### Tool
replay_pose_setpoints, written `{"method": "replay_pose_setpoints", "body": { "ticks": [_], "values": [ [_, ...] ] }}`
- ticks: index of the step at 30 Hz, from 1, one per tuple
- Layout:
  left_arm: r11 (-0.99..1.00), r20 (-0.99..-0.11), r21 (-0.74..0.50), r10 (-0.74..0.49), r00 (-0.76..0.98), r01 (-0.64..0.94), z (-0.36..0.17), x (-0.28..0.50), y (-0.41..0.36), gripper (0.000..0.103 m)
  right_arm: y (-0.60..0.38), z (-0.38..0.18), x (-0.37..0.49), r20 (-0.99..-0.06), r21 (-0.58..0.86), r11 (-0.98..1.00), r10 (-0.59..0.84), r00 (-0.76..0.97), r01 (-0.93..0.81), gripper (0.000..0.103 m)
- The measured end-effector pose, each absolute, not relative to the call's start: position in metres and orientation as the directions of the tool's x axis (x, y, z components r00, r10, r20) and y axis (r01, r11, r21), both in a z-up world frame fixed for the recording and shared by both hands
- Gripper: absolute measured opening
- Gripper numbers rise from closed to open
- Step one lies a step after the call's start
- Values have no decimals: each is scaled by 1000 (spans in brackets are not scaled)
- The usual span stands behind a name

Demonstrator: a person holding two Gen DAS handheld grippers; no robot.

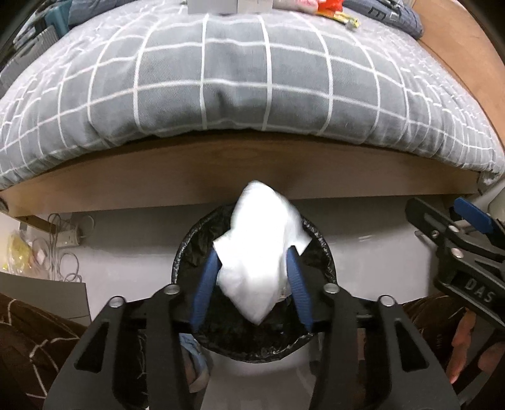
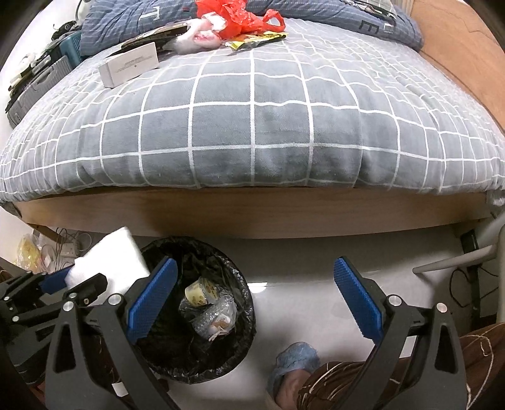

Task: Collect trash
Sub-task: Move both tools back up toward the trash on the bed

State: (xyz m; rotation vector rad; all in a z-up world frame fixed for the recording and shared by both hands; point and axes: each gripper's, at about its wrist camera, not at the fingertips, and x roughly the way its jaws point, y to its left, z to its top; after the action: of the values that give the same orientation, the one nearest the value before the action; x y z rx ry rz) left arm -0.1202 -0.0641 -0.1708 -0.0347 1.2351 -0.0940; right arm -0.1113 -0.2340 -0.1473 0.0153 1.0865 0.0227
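Note:
My left gripper (image 1: 254, 261) is shut on a crumpled white tissue (image 1: 263, 246) and holds it right above the black-lined trash bin (image 1: 322, 249). In the right wrist view the same tissue (image 2: 110, 258) and left gripper (image 2: 60, 280) show at the left, by the bin (image 2: 240, 284), which holds crumpled wrappers (image 2: 210, 310). My right gripper (image 2: 255, 299) is open and empty, to the right of the bin above the white floor. More trash lies far back on the bed: a white box (image 2: 129, 64), a red plastic bag (image 2: 240, 15), a yellow wrapper (image 2: 255, 39).
The bed with a grey checked duvet (image 2: 252, 126) and wooden frame (image 2: 252, 214) stands just behind the bin. Cables and a power strip (image 1: 63, 243) lie under the bed at left. My knees and a blue slipper (image 2: 296, 356) are close below. A chair leg (image 2: 454, 261) is at right.

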Motion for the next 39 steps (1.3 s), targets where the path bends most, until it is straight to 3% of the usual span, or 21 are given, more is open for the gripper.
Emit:
{"method": "replay_pose_setpoints", "body": {
  "ticks": [17, 39],
  "values": [
    [996, -878, -83, -88, 470, 31, -116, -121, -51, 95, -234, -115, -110, -829, 23, 1000, 27, 558, -16, 95],
    [999, -794, -51, -47, 606, 10, -17, -50, -23, 97, -234, -5, -55, -666, -26, 998, 30, 746, -63, 95]
  ]
}}
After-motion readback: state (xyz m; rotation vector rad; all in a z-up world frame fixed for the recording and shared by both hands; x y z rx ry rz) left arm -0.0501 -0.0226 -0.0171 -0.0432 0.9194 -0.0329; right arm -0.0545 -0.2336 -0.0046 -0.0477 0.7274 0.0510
